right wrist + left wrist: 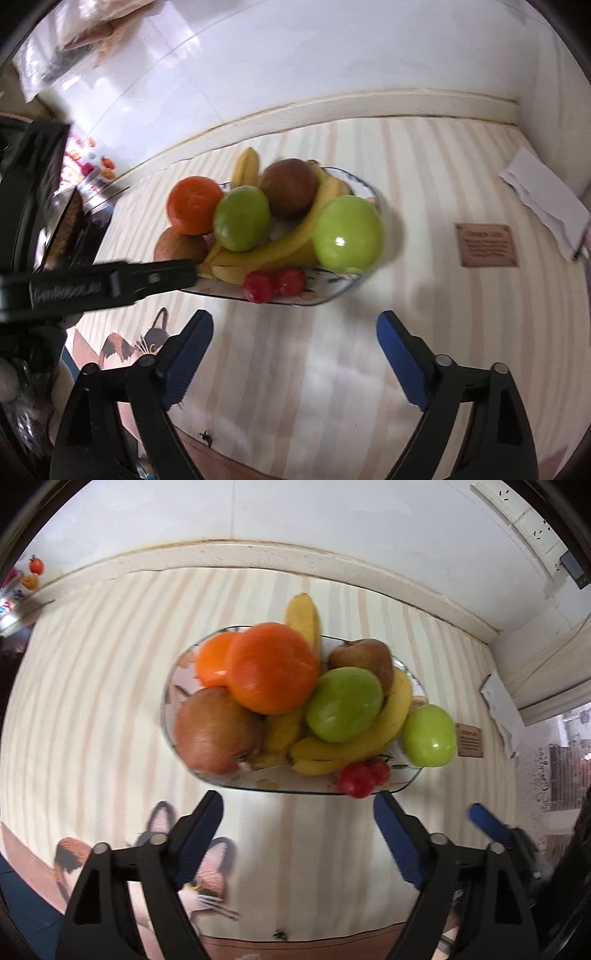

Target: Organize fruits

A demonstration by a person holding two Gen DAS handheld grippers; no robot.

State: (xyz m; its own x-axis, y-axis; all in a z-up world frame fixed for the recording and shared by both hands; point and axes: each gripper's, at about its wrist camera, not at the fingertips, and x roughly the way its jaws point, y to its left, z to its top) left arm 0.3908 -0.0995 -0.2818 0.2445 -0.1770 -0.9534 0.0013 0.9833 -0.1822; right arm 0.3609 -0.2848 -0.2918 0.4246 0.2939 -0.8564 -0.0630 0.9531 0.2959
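My left gripper (297, 805) is spread wide and holds nothing, hovering just short of the near rim of the plate (168, 686). My right gripper (293, 325) is spread the same way, also empty, above the striped cloth (424, 177) on the near side of that plate (376, 194).

The plate sits on the cloth and carries all the fruit. From the left view, a big orange (271, 668) lies on top at the back, with a smaller one (214, 661) touching it on its left. A brown-red apple (218, 731) rests at the near left. Curved bananas (354, 742) lie through the middle, a green apple (343, 703) sitting on them, and a second green apple (428, 734) at the right edge. A brownish pear (364, 657) is behind the green apple, and another banana (304, 618) sticks out past the far rim. Two small red fruits (360, 777) sit at the near rim, touching each other.

A brown card (485, 245) lies on the cloth right of the plate, well apart from it, with white paper (543, 199) beyond. A cat picture (149, 338) shows on the cloth near my left finger.
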